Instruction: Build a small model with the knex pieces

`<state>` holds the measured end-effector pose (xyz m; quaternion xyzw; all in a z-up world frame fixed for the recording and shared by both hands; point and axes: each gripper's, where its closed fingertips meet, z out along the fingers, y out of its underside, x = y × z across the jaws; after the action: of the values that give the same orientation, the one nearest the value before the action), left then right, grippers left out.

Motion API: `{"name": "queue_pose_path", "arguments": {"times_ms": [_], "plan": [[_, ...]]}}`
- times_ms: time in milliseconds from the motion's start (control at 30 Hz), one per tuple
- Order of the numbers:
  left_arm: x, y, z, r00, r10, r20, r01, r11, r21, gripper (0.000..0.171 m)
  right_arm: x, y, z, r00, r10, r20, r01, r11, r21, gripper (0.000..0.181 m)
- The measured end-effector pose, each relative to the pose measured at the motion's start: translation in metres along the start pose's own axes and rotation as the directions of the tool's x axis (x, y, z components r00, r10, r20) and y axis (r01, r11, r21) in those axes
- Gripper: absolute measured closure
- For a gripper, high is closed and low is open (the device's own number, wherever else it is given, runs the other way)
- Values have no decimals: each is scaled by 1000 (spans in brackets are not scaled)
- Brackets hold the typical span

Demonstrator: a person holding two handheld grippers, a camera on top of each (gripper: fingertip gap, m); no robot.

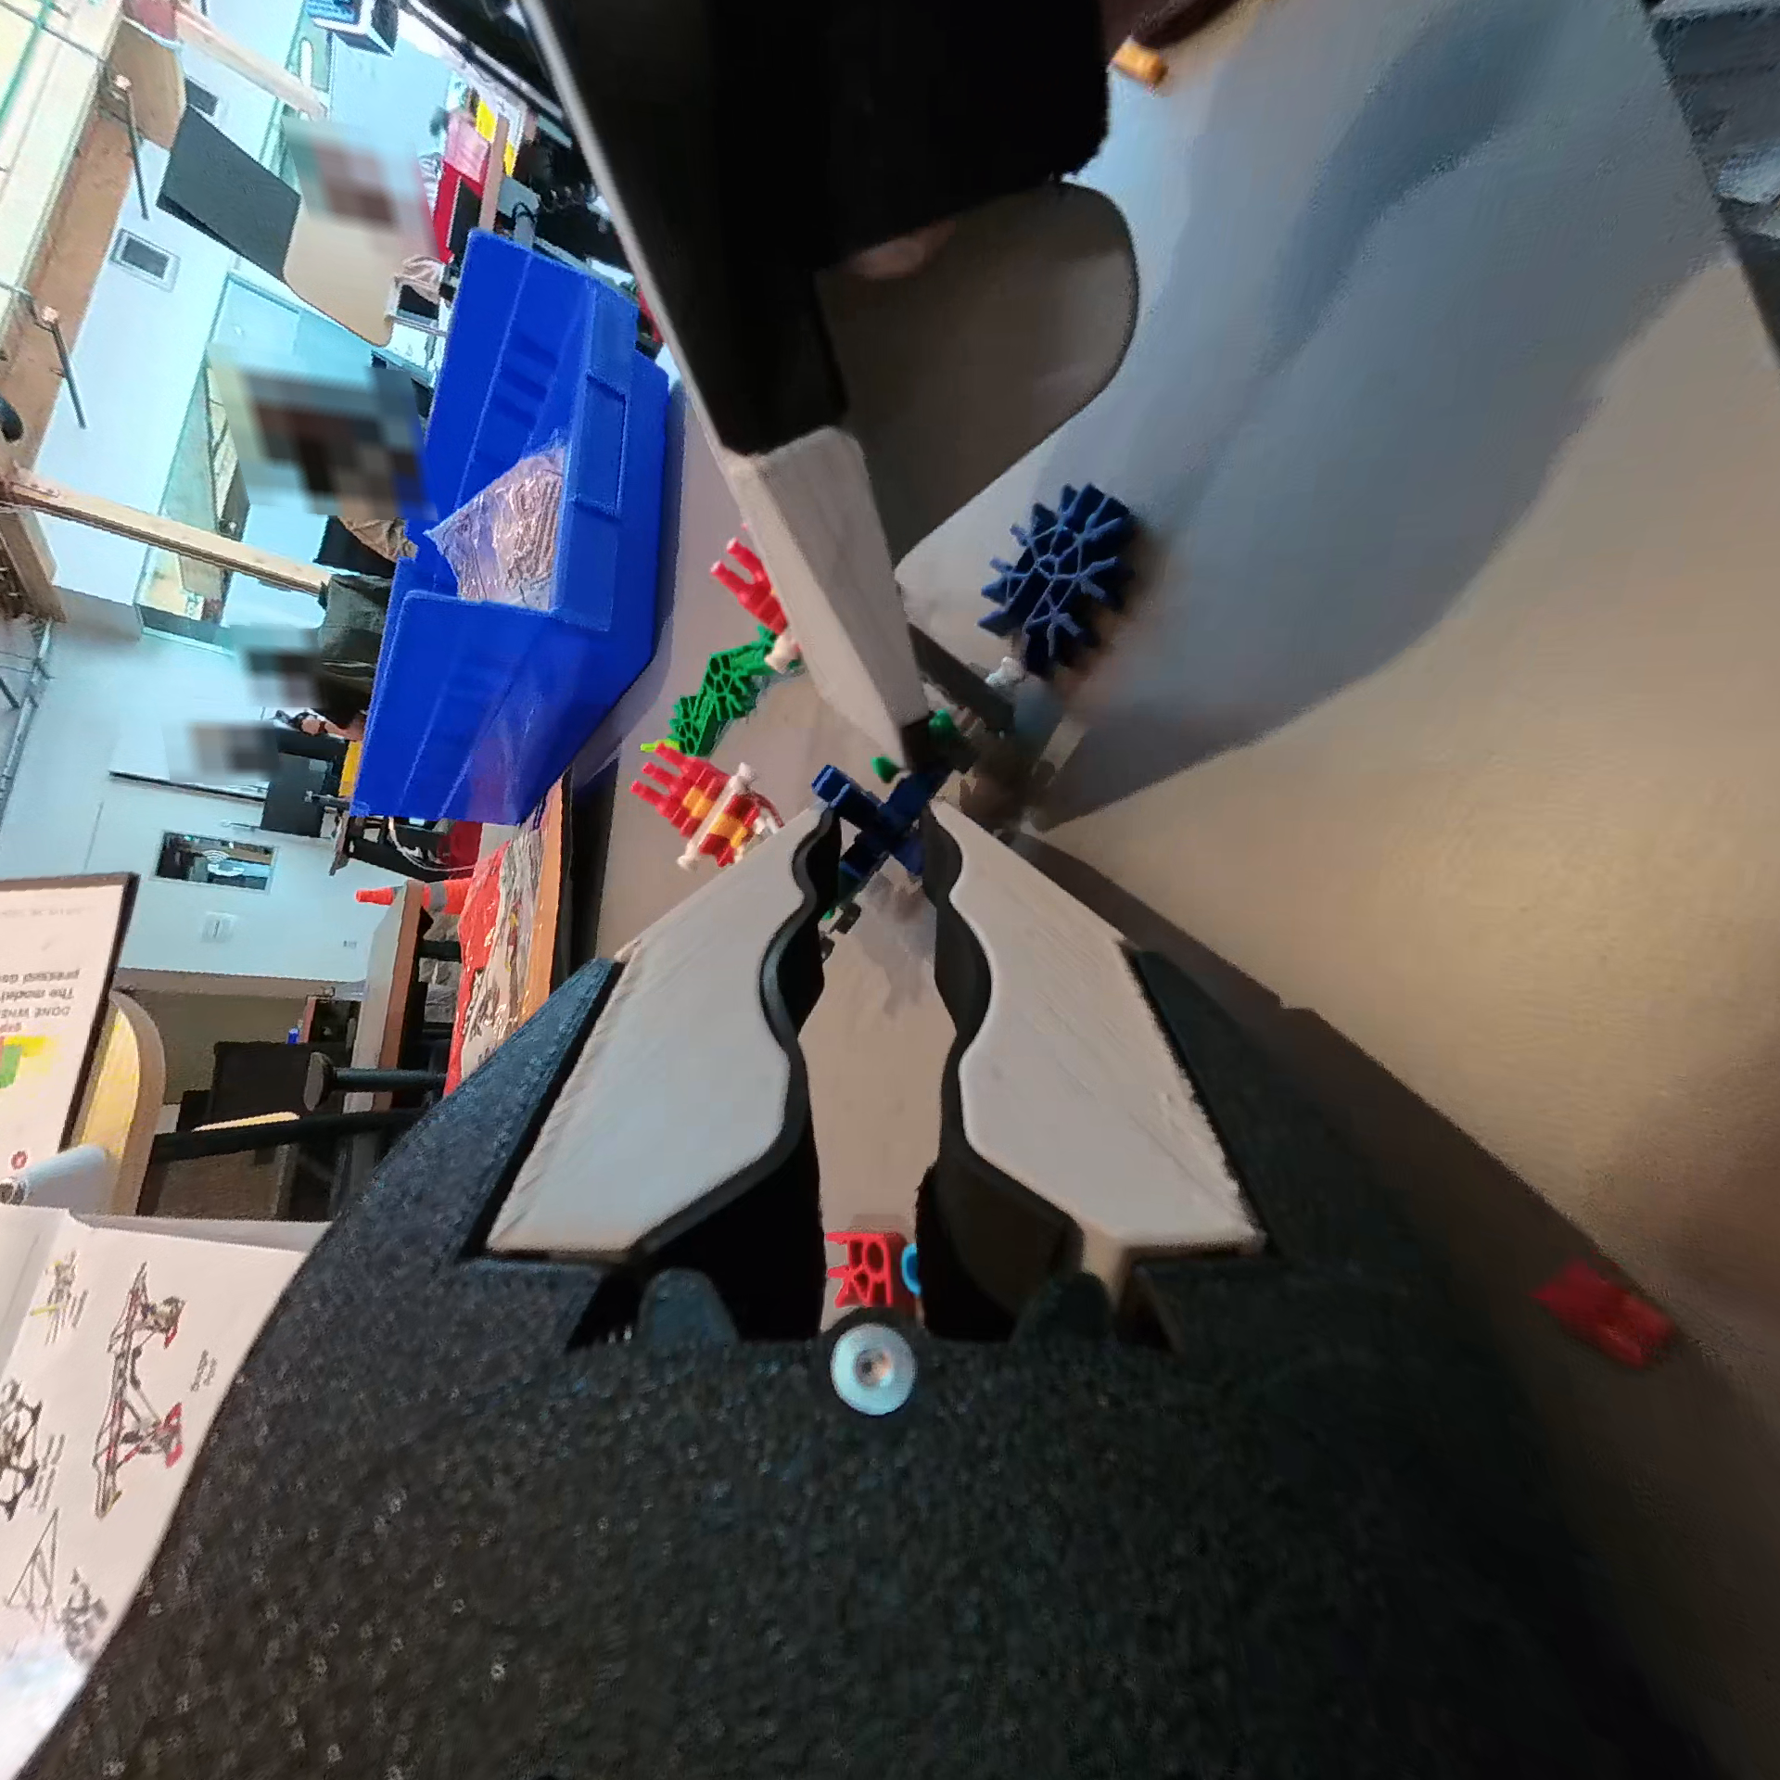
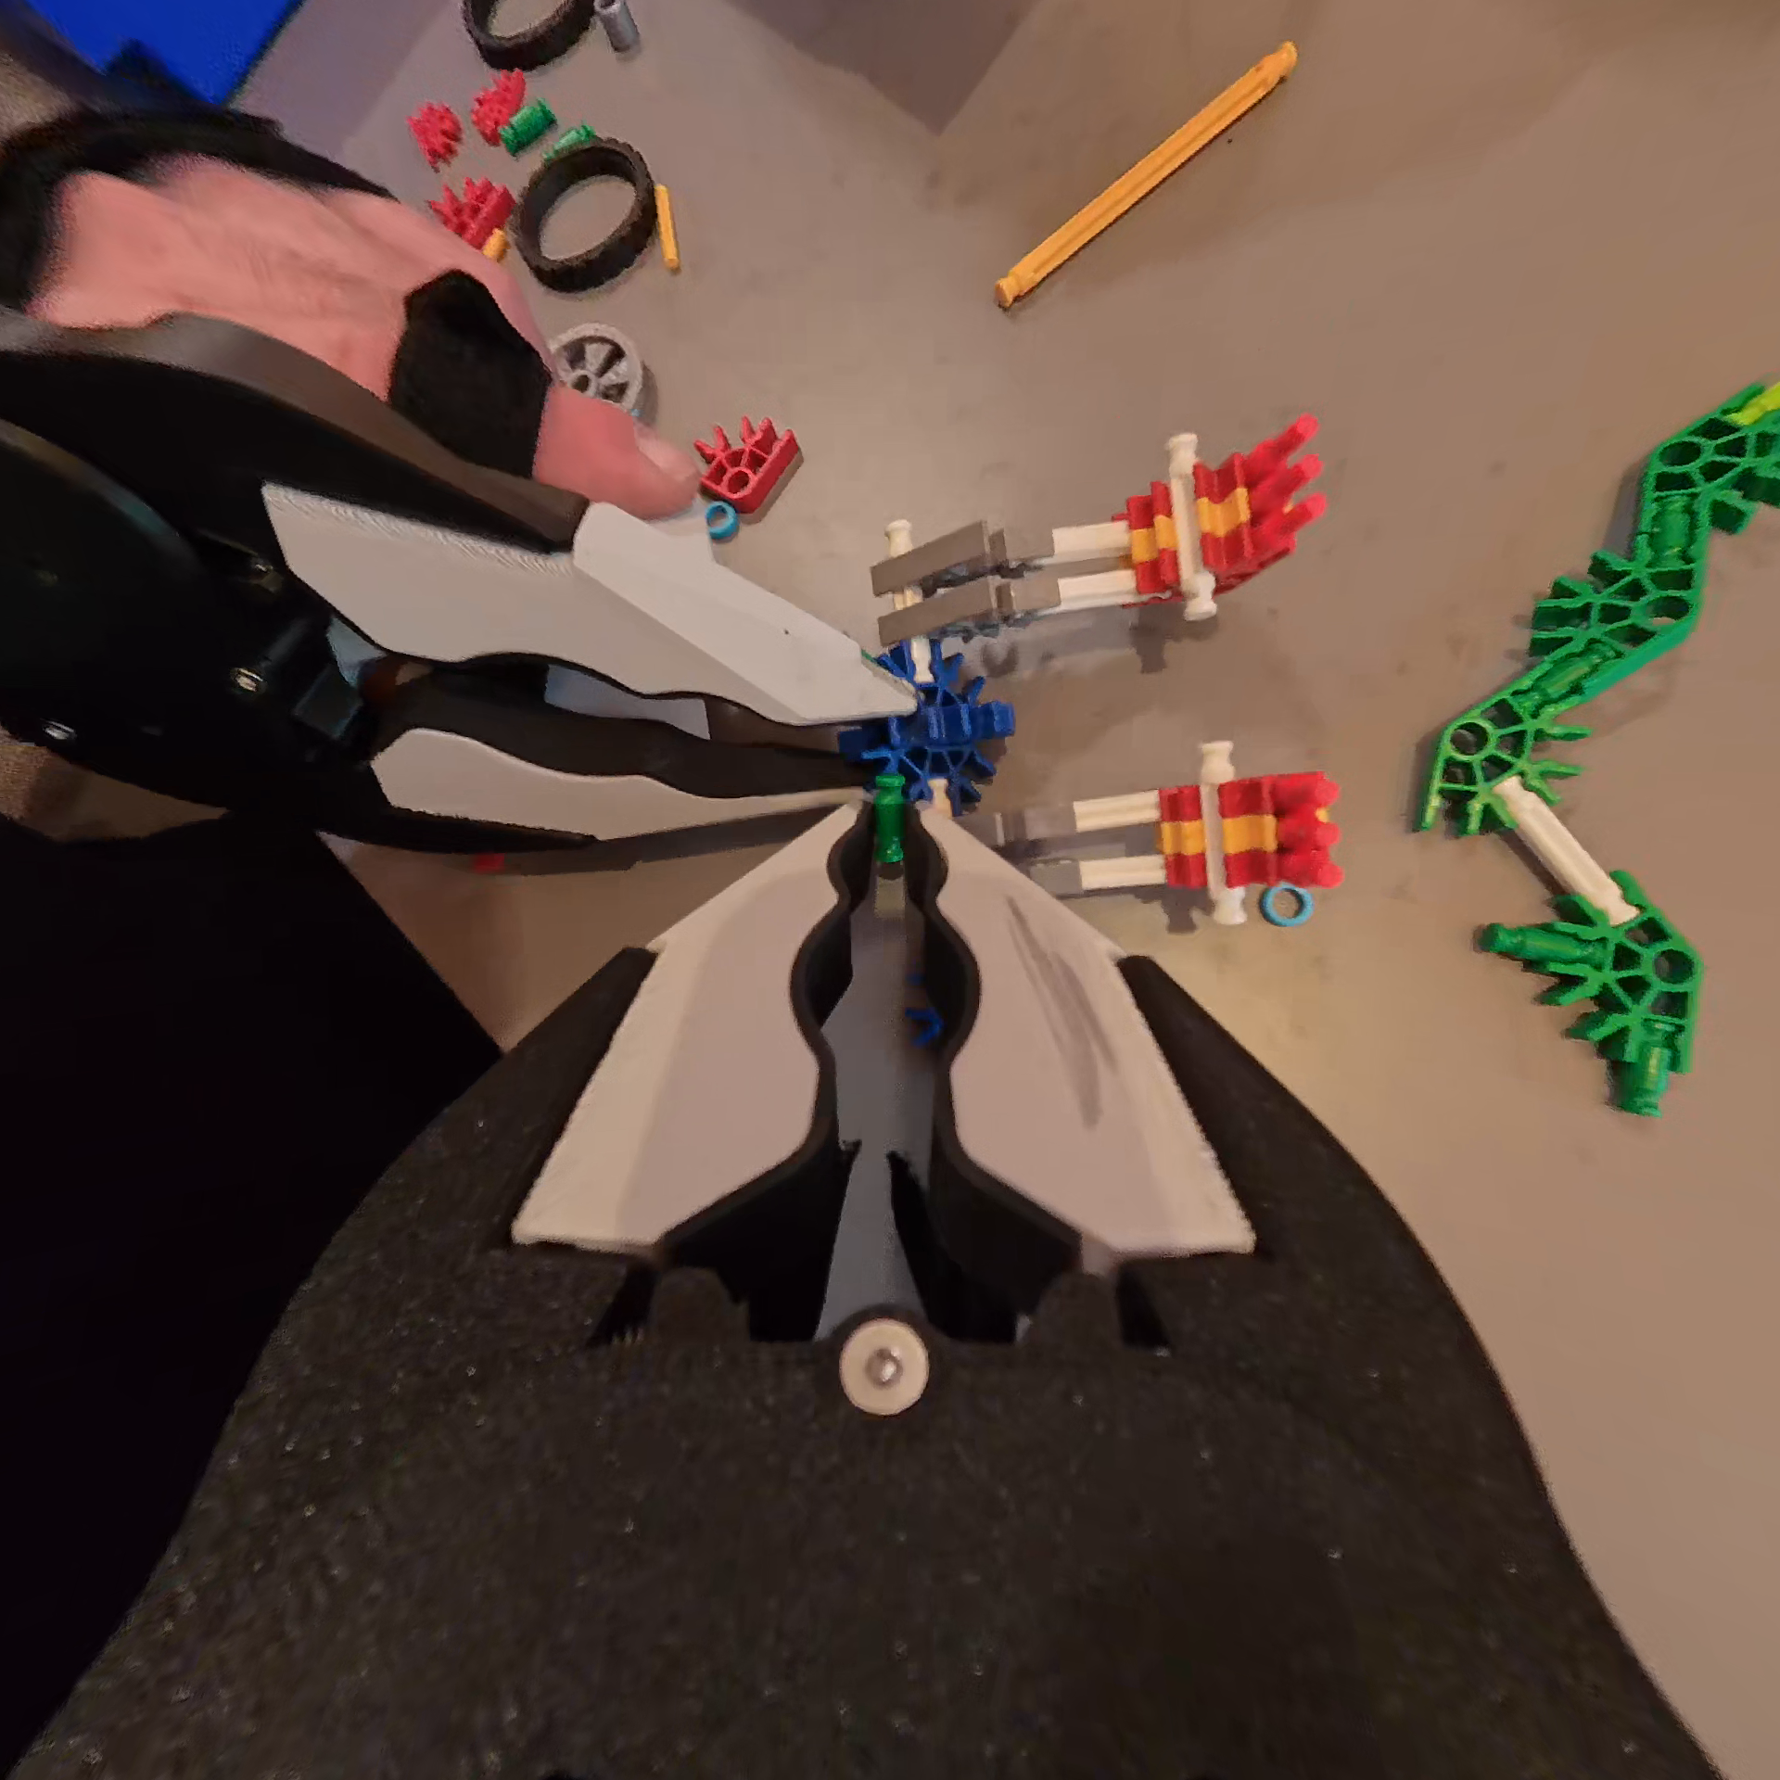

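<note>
Black foam padding fills the foreground of the left wrist view; beyond it the left gripper [image 1: 881,819] pinches a blue snowflake connector [image 1: 872,819] between narrow fingertips. Behind stand a blue bin [image 1: 520,539], a green connector chain [image 1: 727,689] and a second blue connector [image 1: 1060,578] on the grey table [image 1: 1445,771].

From the right wrist view, the right gripper [image 2: 891,819] clamps a short green rod [image 2: 887,819], its tip touching the blue snowflake connector, which the left gripper holds from the left. Red-and-yellow connector assemblies [image 2: 1223,539] lie just beyond, a long yellow rod [image 2: 1146,173] farther off.

Framed sign [image 1: 48,1011] with upside-down print, far left of the fingers, printed sheet of line drawings [image 1: 87,1368] below it, no other writing legible
</note>
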<state>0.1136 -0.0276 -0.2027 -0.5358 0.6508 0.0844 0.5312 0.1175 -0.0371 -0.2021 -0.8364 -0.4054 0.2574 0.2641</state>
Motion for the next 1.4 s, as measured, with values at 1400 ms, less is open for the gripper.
{"name": "queue_pose_path", "arguments": {"times_ms": [1400], "plan": [[-8, -31, -28, 997, 14, -71, 6, 962, 272, 167, -30, -15, -26, 942, 83, 326, -159, 964, 214, 169]]}}
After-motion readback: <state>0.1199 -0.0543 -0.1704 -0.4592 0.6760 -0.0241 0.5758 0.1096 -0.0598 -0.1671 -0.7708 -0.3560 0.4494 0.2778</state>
